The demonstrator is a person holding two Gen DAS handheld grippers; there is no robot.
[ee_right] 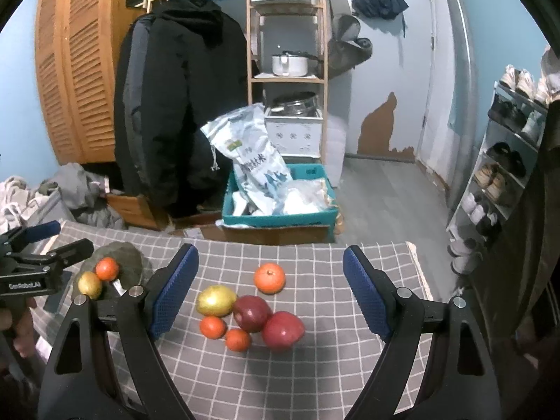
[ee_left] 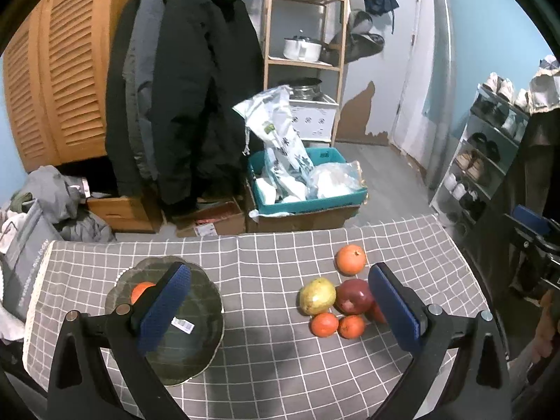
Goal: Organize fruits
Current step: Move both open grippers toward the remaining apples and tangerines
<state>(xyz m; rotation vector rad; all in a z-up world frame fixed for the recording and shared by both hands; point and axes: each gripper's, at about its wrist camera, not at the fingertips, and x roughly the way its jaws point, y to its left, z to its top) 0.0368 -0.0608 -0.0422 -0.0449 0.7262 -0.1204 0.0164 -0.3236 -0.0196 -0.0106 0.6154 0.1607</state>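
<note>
Currently six loose fruits sit clustered on the grey white-checked tablecloth (ee_right: pixel 315 378) of the counter: a yellow-green pear (ee_right: pixel 215 300), two dark red apples touching each other (ee_right: pixel 252 313) (ee_right: pixel 282 329), two small oranges (ee_right: pixel 212 327) (ee_right: pixel 238 339) at the near side, and one larger orange (ee_right: pixel 269 278) standing apart behind. Dark green scalloped glass plate (ee_left: pixel 196 357) lies to the left; the right wrist view shows a small orange (ee_right: pixel 107 268) and a small yellow-green fruit (ee_right: pixel 89 284) already on it. Right claw (ee_right: pixel 269 294) hovers over the cluster, fingers spread wide, holding nothing. Left claw (ee_left: pixel 280 301) is likewise spread and empty, between plate and cluster. Judgement: step in hand is picking the next fruit. The lone orange is the cleanest grasp, with open cloth all round it; clustered pieces touch, so closing on one could roll its neighbours. Pads should straddle the fruit's widest part. Far counter edge lies near behind the lone orange; right edge is close too. Open cloth in front of the cluster gives room for carrying across to the plate.
</note>
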